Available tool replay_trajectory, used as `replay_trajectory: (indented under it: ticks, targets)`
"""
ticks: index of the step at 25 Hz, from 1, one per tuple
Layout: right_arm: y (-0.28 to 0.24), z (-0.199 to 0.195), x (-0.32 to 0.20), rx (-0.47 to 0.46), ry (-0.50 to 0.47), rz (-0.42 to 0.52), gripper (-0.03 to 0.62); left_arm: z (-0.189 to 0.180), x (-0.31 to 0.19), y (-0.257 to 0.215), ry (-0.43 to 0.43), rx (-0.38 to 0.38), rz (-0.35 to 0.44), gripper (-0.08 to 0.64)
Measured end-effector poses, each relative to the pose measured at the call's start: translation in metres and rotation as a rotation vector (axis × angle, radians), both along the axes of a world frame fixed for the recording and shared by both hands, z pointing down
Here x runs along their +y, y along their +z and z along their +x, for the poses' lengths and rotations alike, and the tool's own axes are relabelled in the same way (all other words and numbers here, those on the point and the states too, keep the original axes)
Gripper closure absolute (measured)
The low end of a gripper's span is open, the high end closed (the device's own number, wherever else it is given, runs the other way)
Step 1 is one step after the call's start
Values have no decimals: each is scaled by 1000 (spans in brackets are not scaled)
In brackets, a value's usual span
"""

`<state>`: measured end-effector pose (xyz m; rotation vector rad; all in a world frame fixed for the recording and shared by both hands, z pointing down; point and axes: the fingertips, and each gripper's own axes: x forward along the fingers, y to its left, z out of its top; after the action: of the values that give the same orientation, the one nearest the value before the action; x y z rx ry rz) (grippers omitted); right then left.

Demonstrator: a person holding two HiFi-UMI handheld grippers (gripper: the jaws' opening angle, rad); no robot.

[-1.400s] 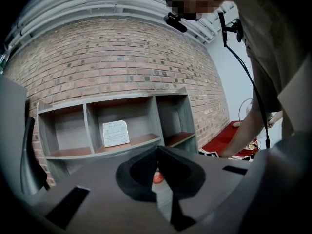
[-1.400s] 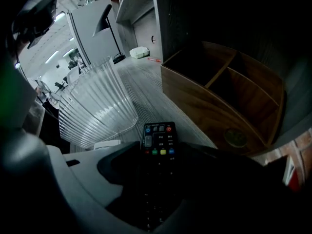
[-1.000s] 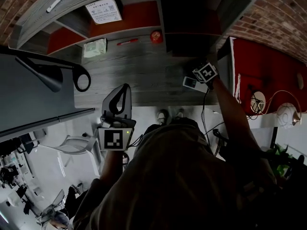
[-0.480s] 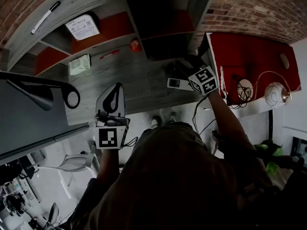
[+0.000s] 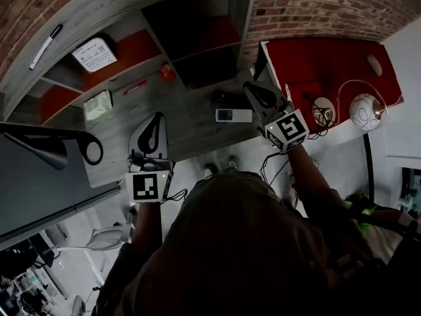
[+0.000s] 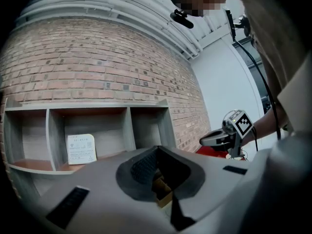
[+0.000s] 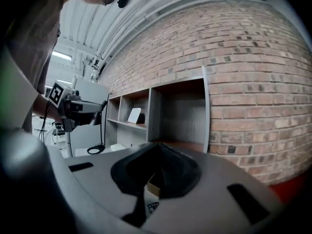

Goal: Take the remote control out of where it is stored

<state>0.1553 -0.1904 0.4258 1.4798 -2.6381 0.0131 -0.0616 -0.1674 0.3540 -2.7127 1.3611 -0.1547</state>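
Observation:
The white remote control [image 5: 233,115] lies flat on the grey desk [image 5: 191,127], in front of the dark shelf compartment [image 5: 197,38]. My right gripper [image 5: 253,88] hovers just right of it, not touching it. Its jaws have just been closing and now meet with nothing between them [image 7: 157,146]. My left gripper [image 5: 156,117] is held over the desk's front edge to the left, level, its jaws together and empty [image 6: 157,149]. Each gripper sees the other: the right gripper [image 6: 204,141] and the left gripper [image 7: 102,104].
A shelf unit [image 5: 131,18] with cubbies backs the desk and holds a printed card [image 5: 94,54]. A tissue pack [image 5: 97,104], a red pen [image 5: 135,87] and a red round thing [image 5: 168,72] lie on the desk. A black lamp [image 5: 66,143] stands left, a red cabinet [image 5: 316,64] right.
The right gripper, earlier down at the remote with its jaws apart, has risen away and shut; the remote stays on the desk. The left gripper has shifted a little.

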Motion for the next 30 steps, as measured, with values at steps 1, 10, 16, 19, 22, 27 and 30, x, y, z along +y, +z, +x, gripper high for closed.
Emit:
replay_trajectory:
  ticks: [1,10,16,19,22,27,30]
  targets:
    - [-5,3,6,-12,6,11,578,3,1,-1,8,0,4,549]
    - [-42,5,54,-73,17,90,580,12,9,-1,39,3,5,549]
    - [-50,-4,72,-84,4,104,580,8,17,-2,41,-2,6,549]
    - [-54,-5,75,-80,6,114,580,7,22,-2,39,0,4,549]
    - [-57,-6,78,-74,3,122,580,6,26,-2,38,-4,6,549]
    - [-58,-12,83,-60,-13,120,580,2,31,-2,36,-5,3,549]
    - [-57,-15,85,-59,-17,119,580,0,33,-1,35,-8,1,549]
